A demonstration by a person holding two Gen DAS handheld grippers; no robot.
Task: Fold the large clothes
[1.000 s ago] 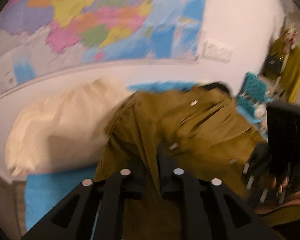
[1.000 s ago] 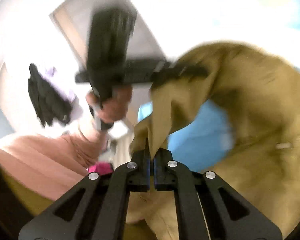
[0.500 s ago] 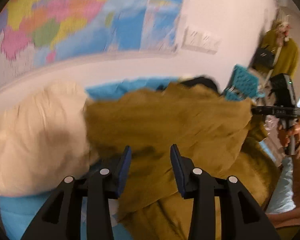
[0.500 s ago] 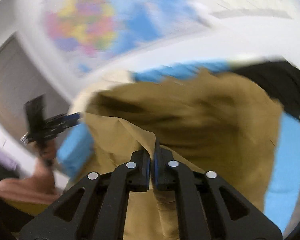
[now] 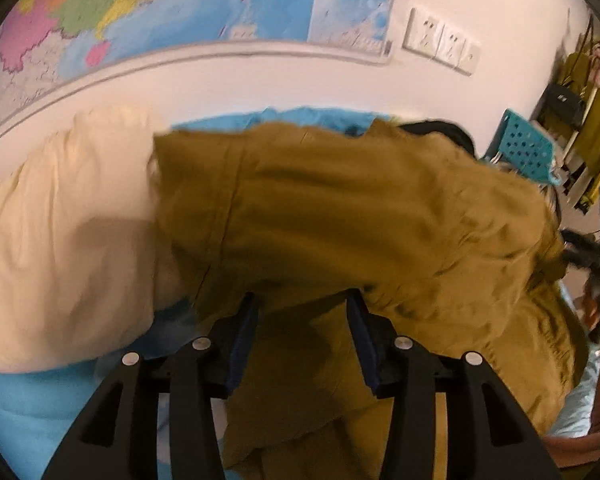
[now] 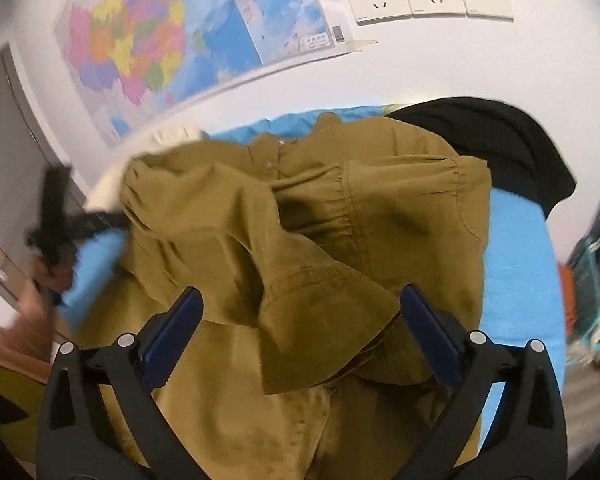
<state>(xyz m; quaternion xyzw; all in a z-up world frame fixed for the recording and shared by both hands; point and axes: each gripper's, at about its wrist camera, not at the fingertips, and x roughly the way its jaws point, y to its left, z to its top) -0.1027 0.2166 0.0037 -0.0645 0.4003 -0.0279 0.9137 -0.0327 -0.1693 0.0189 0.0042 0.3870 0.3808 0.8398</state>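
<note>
Olive-brown shirt (image 6: 340,216) spread over the blue-sheeted bed (image 6: 516,264), collar toward the far wall, one sleeve laid across the chest with its cuff nearest the right wrist camera

Right claw (image 6: 300,320) opening, jaws wide, blue pads standing either side of that cuff and not pressing on it, so nothing gripped; sleeve apparently just let go in its folded-in place

Left claw (image 5: 302,332) opening too, about half spread, hovering over the near left part of the shirt (image 5: 340,216) with cloth under the gap but none pinched between the pads

Cream pillow (image 5: 64,232) touching the shirt's left edge; black garment (image 6: 500,148) at the far right corner, partly under the shoulder

Judged as the sleeve-in stage, body fold not yet made

To do it well:
- let both claws clear the cloth fully before moving off, to avoid dragging the laid sleeve
- flatten the ridge where the sleeve crosses the chest before any further fold
- take the next grip at the hem or side seam, both claws level, pinching one layer cleanly
- keep the left edge clear of the pillow, so the fold lies flat
- lift low and carry evenly, since soft cloth like this probably sags and skews
</note>
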